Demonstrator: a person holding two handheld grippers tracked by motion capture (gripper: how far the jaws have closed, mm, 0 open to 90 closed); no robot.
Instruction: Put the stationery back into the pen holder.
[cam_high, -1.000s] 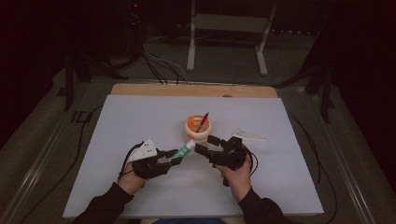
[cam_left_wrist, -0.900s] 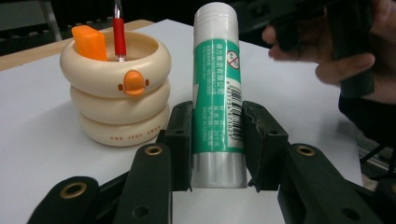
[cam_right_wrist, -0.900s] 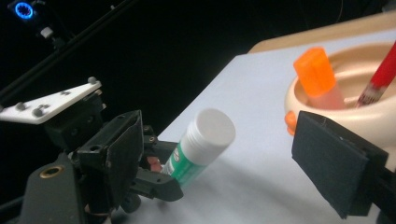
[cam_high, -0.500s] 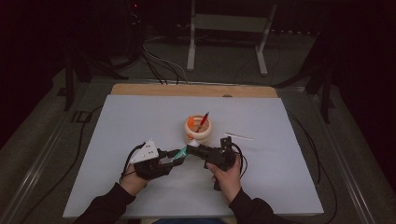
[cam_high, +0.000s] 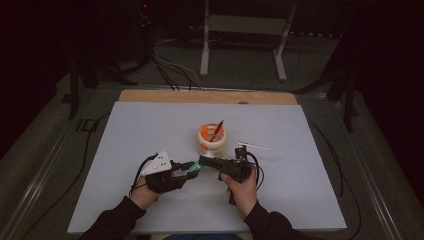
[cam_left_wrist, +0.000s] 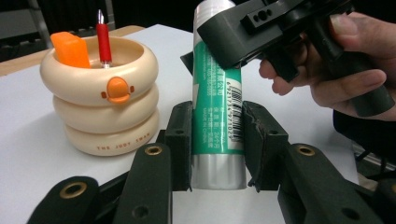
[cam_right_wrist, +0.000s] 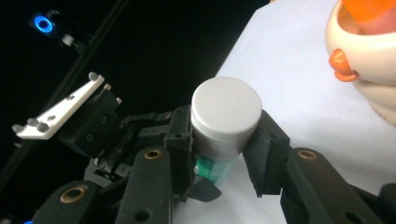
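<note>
A glue stick (cam_left_wrist: 217, 116) with a green label and a white cap (cam_right_wrist: 226, 109) hangs level just above the white table between my two grippers. My left gripper (cam_high: 186, 168) is shut on its body, the pads pressing both sides of the label. My right gripper (cam_high: 204, 161) faces it from the right; its jaws have just been closing on the cap, and both pads now touch the cap's sides. Just behind stands a cream duck-faced ring holder (cam_high: 212, 141) with a red pen (cam_left_wrist: 102, 39) and an orange block (cam_left_wrist: 70, 49) upright inside.
A thin white strip (cam_high: 253, 145) lies on the white table cover (cam_high: 150, 130) to the right of the holder. A wooden table edge (cam_high: 200, 96) runs along the far side. Cables trail off both sides onto the dark floor.
The right gripper has swung in from the right and brought its jaws together around the glue stick's cap. The left gripper and the stick have stayed where they were.
</note>
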